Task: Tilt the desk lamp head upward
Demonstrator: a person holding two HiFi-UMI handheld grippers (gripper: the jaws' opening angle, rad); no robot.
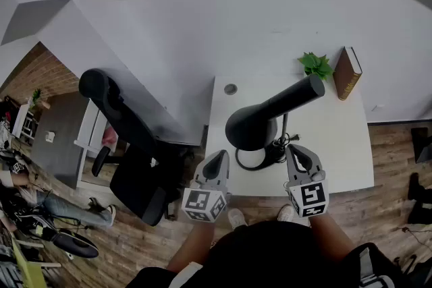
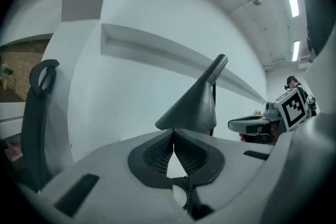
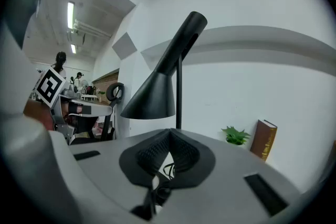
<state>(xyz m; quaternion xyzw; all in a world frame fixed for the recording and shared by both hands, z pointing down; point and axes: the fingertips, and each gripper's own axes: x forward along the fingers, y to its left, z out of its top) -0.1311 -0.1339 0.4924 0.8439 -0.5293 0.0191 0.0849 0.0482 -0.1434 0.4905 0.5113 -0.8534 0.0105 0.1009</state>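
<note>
A black desk lamp stands on the white desk (image 1: pixel 337 138); its cone head (image 1: pixel 251 126) points down toward the near edge, and the long neck (image 1: pixel 297 94) rises toward the back right. Its round base (image 1: pixel 260 158) sits near the desk's front. My left gripper (image 1: pixel 217 158) hangs just left of the lamp head, shut with nothing between its tips. My right gripper (image 1: pixel 297 155) is to the right of the base, also shut and empty. The lamp head (image 2: pixel 190 107) shows just beyond my left gripper (image 2: pixel 173 136), and the lamp head (image 3: pixel 151 97) stands past my right gripper (image 3: pixel 169 136).
A small green plant (image 1: pixel 316 65) and an upright brown book (image 1: pixel 347 73) stand at the desk's back right. A black office chair (image 1: pixel 128 138) is left of the desk. A cable grommet (image 1: pixel 231 88) sits at the back left. The lamp's cord (image 1: pixel 287 139) lies by the base.
</note>
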